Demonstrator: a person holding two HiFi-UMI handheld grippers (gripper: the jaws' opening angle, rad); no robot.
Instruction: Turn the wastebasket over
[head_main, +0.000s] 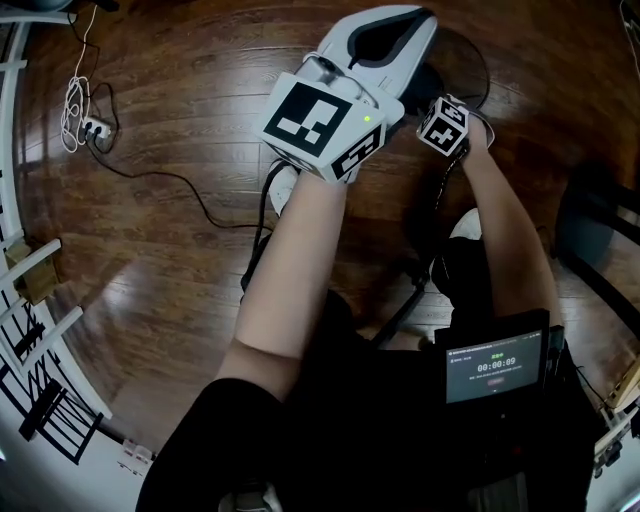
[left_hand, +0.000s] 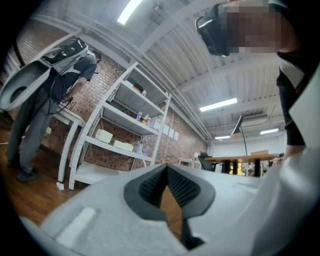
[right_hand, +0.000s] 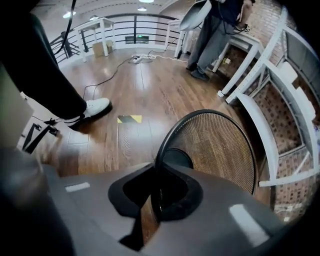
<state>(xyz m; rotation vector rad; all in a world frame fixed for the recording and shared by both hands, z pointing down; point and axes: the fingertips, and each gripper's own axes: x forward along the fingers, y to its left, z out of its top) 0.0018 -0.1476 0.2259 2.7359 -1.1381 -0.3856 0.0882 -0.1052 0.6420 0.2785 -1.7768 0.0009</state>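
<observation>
The right gripper view gives us what the head view hardly shows: the wastebasket, a black mesh basket. We look into its open mouth down to its dark base, and the wood floor shows through the mesh. It sits just below and beyond the jaws, near a white shelf frame. We cannot tell whether it rests on the floor.

From the head view we see both forearms reaching forward. The left gripper's big marker cube covers most of the basket, leaving only a dark curve past the right cube.

The left gripper view looks nearly level across the room to a shelf, a standing person and a table. No basket shows in it.

The right gripper is clamped on the basket's thin rim, which runs straight in between the pads. The left gripper holds nothing: its ribbed pads meet at the tips, and only floor shows in the gap behind them.
</observation>
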